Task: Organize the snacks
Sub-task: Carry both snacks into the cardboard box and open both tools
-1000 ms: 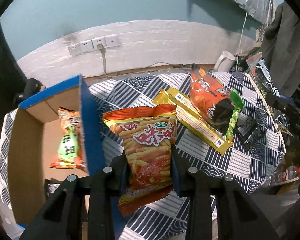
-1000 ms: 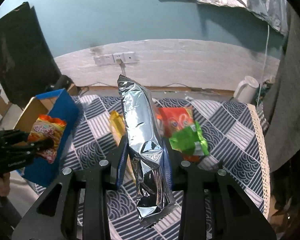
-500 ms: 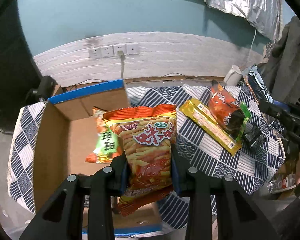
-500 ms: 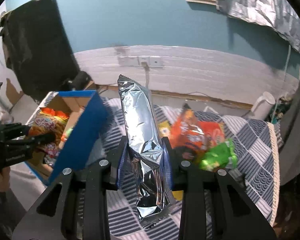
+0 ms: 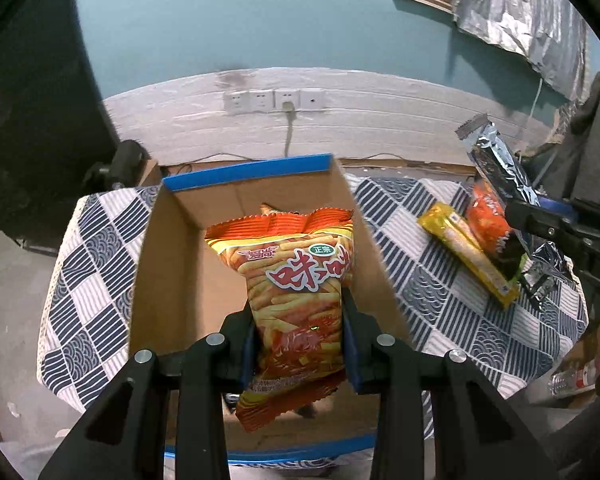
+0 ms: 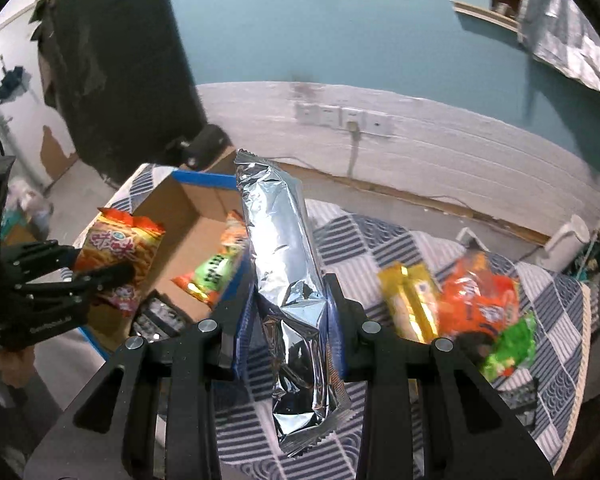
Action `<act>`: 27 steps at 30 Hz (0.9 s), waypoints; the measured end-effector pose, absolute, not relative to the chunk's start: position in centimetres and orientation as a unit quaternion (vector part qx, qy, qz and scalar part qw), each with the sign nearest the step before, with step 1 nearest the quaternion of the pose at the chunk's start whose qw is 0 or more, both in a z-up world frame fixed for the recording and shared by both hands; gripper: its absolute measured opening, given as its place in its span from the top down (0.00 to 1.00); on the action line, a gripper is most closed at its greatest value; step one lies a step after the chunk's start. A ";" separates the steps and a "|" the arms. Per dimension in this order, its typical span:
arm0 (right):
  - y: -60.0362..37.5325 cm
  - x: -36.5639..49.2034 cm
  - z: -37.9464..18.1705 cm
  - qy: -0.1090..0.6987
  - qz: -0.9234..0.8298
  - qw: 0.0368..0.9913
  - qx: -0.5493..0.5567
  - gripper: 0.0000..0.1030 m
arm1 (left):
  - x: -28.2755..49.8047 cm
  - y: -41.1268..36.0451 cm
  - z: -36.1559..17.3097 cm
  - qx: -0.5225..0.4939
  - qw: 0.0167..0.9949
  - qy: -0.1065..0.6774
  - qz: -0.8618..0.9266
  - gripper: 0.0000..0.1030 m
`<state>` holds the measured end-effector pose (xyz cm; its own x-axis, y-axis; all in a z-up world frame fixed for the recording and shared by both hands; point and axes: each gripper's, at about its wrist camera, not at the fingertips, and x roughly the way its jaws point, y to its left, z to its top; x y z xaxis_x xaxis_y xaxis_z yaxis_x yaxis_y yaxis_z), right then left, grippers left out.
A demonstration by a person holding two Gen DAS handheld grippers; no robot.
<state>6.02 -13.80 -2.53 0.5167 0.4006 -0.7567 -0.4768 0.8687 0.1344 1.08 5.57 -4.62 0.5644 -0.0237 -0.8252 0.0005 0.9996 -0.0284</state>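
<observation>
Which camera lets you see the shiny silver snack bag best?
The right wrist view: the long, crinkled silver foil snack bag fills the middle, clamped upright in the right hand-held gripper. The left wrist view shows that bag only small at the right edge, partly hidden by the gripper.

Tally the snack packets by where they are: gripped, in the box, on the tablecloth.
Gripped: 2 (fries bag, silver packet)
In box: 2 (orange-green bag, dark packet)
On tablecloth: 3 (yellow packet, orange packet, crumpled foil packet)
Total: 7
</observation>
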 end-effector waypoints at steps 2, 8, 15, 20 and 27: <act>-12.4 6.2 -2.6 0.424 0.259 0.866 -0.048 0.70 | 1.0 6.5 -4.9 -0.016 0.884 0.468 0.000 0.66; -8.0 6.6 -3.7 0.435 0.283 0.852 -0.065 0.70 | 0.9 9.5 -5.9 -0.031 0.879 0.476 0.020 0.66; -3.7 6.6 -5.2 0.452 0.305 0.834 -0.081 0.70 | 0.6 12.1 -7.4 -0.049 0.871 0.488 0.038 0.66; -1.8 6.8 -6.2 0.465 0.313 0.824 -0.083 0.70 | 0.5 13.0 -8.1 -0.051 0.868 0.493 0.041 0.66; -1.2 6.8 -7.2 0.481 0.316 0.814 -0.081 0.69 | 0.6 13.9 -9.3 -0.054 0.859 0.507 0.046 0.65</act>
